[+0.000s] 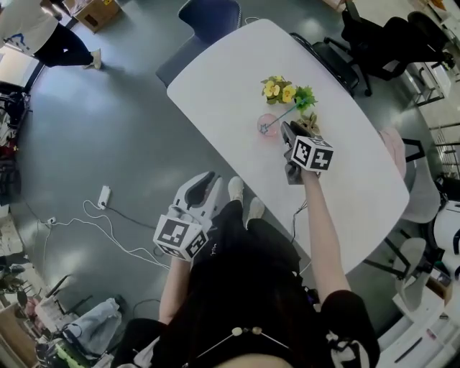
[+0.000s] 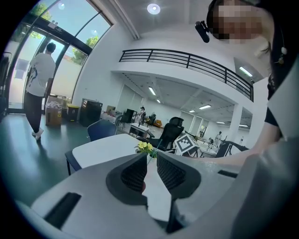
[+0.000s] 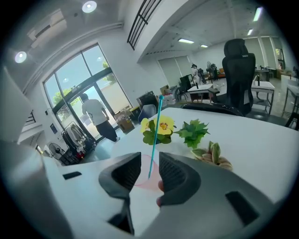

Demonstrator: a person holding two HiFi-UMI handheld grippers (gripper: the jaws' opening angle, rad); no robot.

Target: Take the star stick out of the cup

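A pink see-through cup [image 1: 267, 125] stands on the white table [image 1: 223, 93]. A thin teal stick [image 1: 284, 116] leans out of it toward the upper right. In the right gripper view the cup [image 3: 140, 178] and the stick [image 3: 155, 133] show through the gap between the jaws, just beyond the tips. My right gripper [image 1: 287, 130] [image 3: 149, 158] is open and hovers right beside the cup, touching nothing. My left gripper [image 1: 211, 181] [image 2: 152, 158] is held low off the table's near edge, narrowly open and empty.
Yellow flowers [image 1: 278, 89], a green plant [image 1: 305, 96] and a small succulent [image 1: 310, 122] stand close behind the cup. A blue chair [image 1: 208, 18] and black office chairs [image 1: 374, 36] ring the table. Cables and a power strip [image 1: 103, 195] lie on the floor.
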